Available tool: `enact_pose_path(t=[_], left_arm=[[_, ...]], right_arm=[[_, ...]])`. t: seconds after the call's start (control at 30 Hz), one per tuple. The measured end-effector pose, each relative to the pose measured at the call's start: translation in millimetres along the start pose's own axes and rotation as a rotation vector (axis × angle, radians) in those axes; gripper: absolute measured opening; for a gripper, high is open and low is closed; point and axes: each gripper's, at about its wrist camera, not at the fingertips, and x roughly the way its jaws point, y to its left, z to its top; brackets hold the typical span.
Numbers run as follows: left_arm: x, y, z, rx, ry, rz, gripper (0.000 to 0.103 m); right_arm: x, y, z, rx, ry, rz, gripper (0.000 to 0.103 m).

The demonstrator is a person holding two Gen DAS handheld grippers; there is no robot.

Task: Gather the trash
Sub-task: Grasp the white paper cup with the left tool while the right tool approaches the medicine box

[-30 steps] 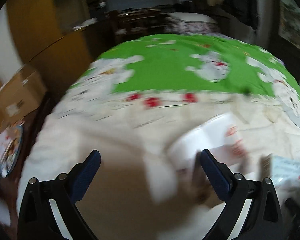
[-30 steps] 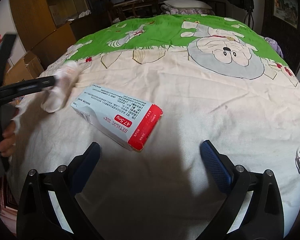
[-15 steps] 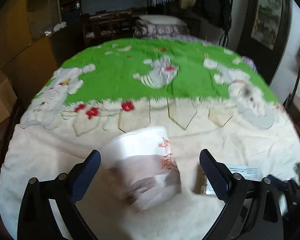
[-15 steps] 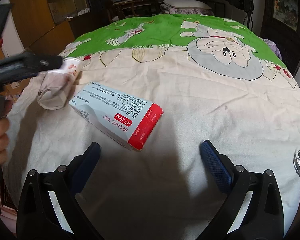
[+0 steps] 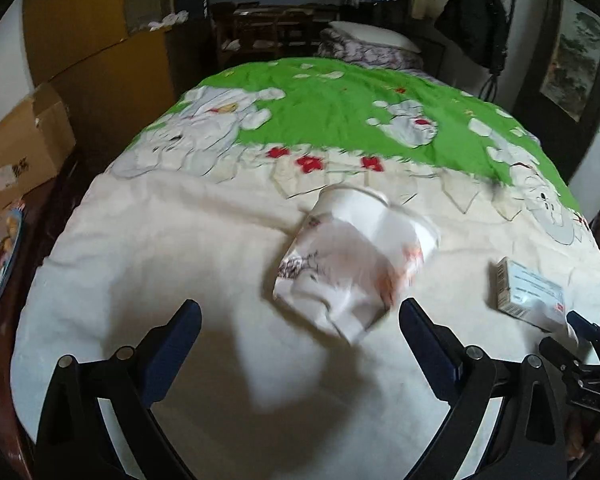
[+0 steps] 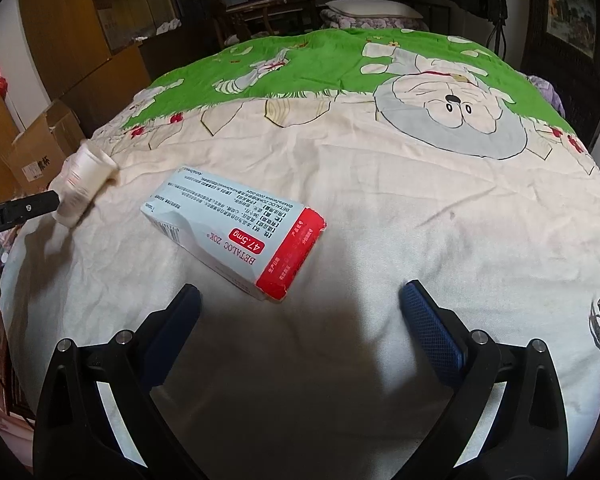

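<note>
Swung rightward since half a second ago, left gripper (image 5: 300,322) spread wide, crumpled paper cup (image 5: 354,264) lying blurred just ahead, toward its right finger, on wrinkled cream bedspread (image 5: 160,248); right gripper (image 6: 300,308) equally agape, empty, glossy rectangular medicine box (image 6: 236,230) flat just ahead, nearer its left finger.

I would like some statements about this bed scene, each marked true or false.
1. The crumpled white paper cup lies on its side. True.
2. The right tool is shut on the white and red medicine box. False: it is open, and the box lies free on the cream and green cartoon bedspread.
3. The left tool is open. True.
4. The medicine box stands upright. False: it lies flat.
</note>
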Motion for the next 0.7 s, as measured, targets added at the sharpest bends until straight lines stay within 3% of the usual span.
enact_pose_path(t=[0.1, 0.23, 0.33, 0.43, 0.5, 0.6, 0.7], left_arm=[[10.2, -21.4, 7.9, 0.049, -0.037, -0.032, 0.097], [27.4, -45.9, 15.9, 0.154, -0.024, -0.103, 0.097], [40.8, -47.9, 17.0, 0.196, -0.006, -0.077, 0.097], [54.6, -26.0, 17.9, 0.128, 0.034, -0.033, 0.097], [63.6, 2.5, 15.8, -0.017, 0.072, 0.006, 0.097], [58.5, 26.6, 9.2, -0.187, 0.026, -0.034, 0.097], [51.1, 10.7, 2.7, -0.160, -0.019, -0.065, 0.097]], right_arm=[[-0.9, -0.7, -0.4, 0.007, -0.003, 0.007, 0.097], [-0.6, -0.4, -0.2, 0.003, -0.001, 0.001, 0.097], [-0.4, 0.1, -0.2, 0.002, 0.000, -0.001, 0.097], [-0.6, 0.1, -0.2, 0.002, 0.000, 0.000, 0.097], [-0.7, 0.1, -0.2, 0.002, 0.000, 0.000, 0.097], [-0.8, 0.1, -0.1, 0.004, -0.001, 0.001, 0.097], [-1.5, -1.1, -0.2, 0.011, -0.007, 0.014, 0.097]])
